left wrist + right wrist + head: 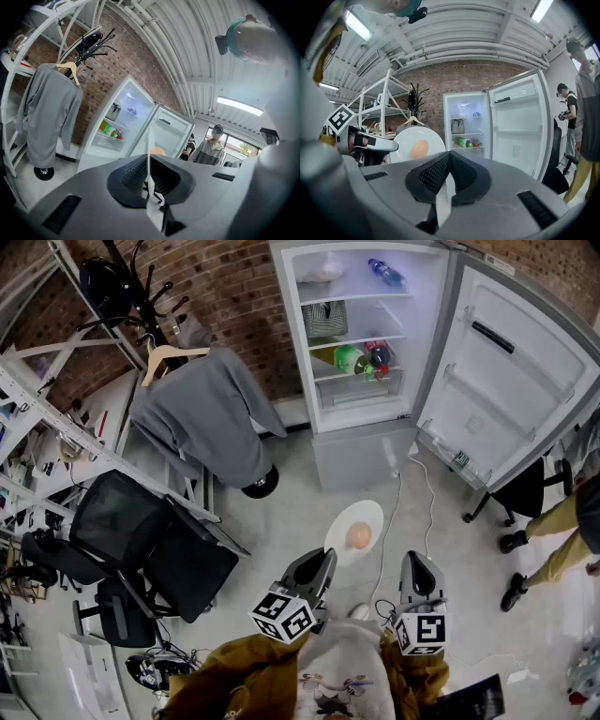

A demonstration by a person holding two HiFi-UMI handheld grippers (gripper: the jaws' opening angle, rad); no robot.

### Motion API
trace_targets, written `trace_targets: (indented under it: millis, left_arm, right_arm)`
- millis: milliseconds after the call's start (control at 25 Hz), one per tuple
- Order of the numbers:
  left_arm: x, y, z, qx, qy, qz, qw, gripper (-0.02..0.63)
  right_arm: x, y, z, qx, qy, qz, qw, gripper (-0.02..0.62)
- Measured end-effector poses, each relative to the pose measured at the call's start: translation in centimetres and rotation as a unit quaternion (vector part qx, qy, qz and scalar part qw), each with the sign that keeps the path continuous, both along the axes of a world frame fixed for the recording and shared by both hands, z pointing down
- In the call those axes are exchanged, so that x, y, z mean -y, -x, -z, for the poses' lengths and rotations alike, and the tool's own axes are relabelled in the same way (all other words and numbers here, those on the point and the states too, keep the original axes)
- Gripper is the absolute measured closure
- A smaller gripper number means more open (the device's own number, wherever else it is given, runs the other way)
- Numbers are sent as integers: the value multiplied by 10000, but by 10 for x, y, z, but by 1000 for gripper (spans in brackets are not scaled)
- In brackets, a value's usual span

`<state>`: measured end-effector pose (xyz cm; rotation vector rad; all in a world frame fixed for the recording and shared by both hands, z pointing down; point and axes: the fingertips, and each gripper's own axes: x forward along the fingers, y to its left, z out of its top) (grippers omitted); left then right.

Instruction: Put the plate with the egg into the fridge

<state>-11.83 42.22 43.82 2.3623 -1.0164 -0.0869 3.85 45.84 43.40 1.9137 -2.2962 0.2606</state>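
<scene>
A brick wall (234, 296) backs a room with a pale floor (300, 493). Against that wall stands the fridge (361, 334), its door (506, 381) swung wide to the right and its lit shelves partly stocked with bottles and a bag. A grey garment (202, 418) hangs to the left, with black office chairs (141, 531) below it, and a person (553, 531) stands at the right edge. The plate (367, 514) with the egg (358, 536) on its middle is carried in the air, well short of the fridge and above the floor. The left gripper (322, 563) has its jaws clamped on the plate's near rim, which shows edge-on between them in the left gripper view. The right gripper (415, 561) rides just beside it with its jaws closed on nothing. From the right gripper view the plate's face shows almost as a full disc, so it seems tilted toward that side rather than level. The move ahead turns on one line: the plate reaches forward from the left jaws, and the open fridge lies straight beyond it, with the door clear off to the right. The left gripper alone bears the load and is the one to carry it in. I judge the plate will need levelling before it goes onto a shelf, or the egg may slide.
</scene>
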Motion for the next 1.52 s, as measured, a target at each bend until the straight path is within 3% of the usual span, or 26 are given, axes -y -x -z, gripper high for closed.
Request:
trace_targets:
  millis: [480,1000,1240,1520]
  left_arm:
    - [-2,-11,4,76,-56,53,9999,586]
    - [-11,-35,-5,98,87,533,9985,586]
    - [25,-45,-10,64,35,568,9984,586]
    - [106,-49,-28,-120,92,566,9983,586]
  right_arm:
    - [-3,-4,2,291,1,155,9995,589]
    - [-21,-70,-26,373,194,119,9990,589]
    - [3,-85,-34,317,198,46,9993,590]
    - [71,-89,-44,11,246,95,9997,591]
